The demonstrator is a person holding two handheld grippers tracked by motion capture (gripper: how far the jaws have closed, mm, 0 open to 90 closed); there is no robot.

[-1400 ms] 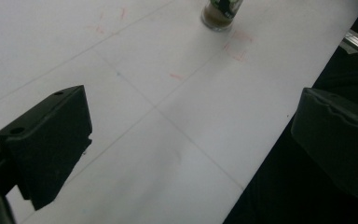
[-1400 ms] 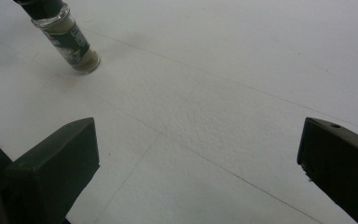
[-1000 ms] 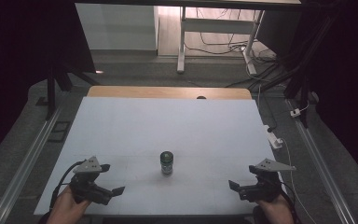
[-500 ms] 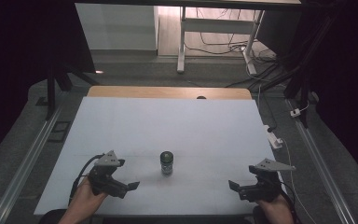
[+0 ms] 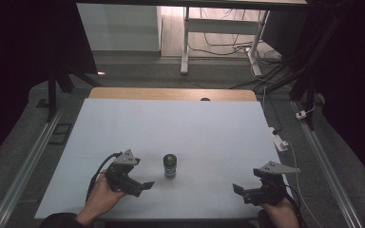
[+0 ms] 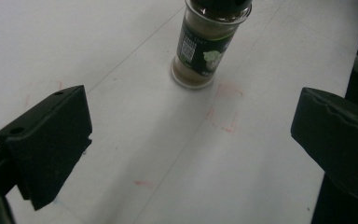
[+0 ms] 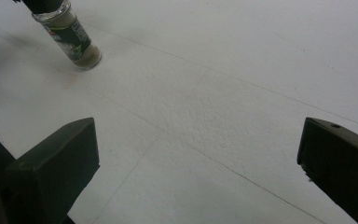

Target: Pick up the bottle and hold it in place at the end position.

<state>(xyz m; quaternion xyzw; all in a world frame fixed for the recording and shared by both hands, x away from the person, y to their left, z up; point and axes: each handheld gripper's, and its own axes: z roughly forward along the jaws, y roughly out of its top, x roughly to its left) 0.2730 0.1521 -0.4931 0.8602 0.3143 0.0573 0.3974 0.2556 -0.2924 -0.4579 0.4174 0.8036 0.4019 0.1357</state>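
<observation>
A small glass spice jar (image 5: 170,166) with a dark lid and a green-and-black label stands upright near the front middle of the white table (image 5: 171,123). My left gripper (image 5: 145,186) sits just left of the jar, open, its tips a short way from it. In the left gripper view the jar (image 6: 207,42) stands ahead between the wide-apart jaws, with nothing held. My right gripper (image 5: 237,190) rests open near the front right corner, well away from the jar. From the right gripper view, the jar (image 7: 72,39) appears far off at the upper left.
Faint red marks (image 6: 226,109) are drawn on the table just before the jar. A wooden strip (image 5: 171,93) runs along the table's far edge. A power strip and cables (image 5: 278,138) lie off the right side. Metal rails flank the table.
My left gripper has moved right and slightly forward, from the front left corner to close beside the jar. The right gripper and the jar have stayed put.
</observation>
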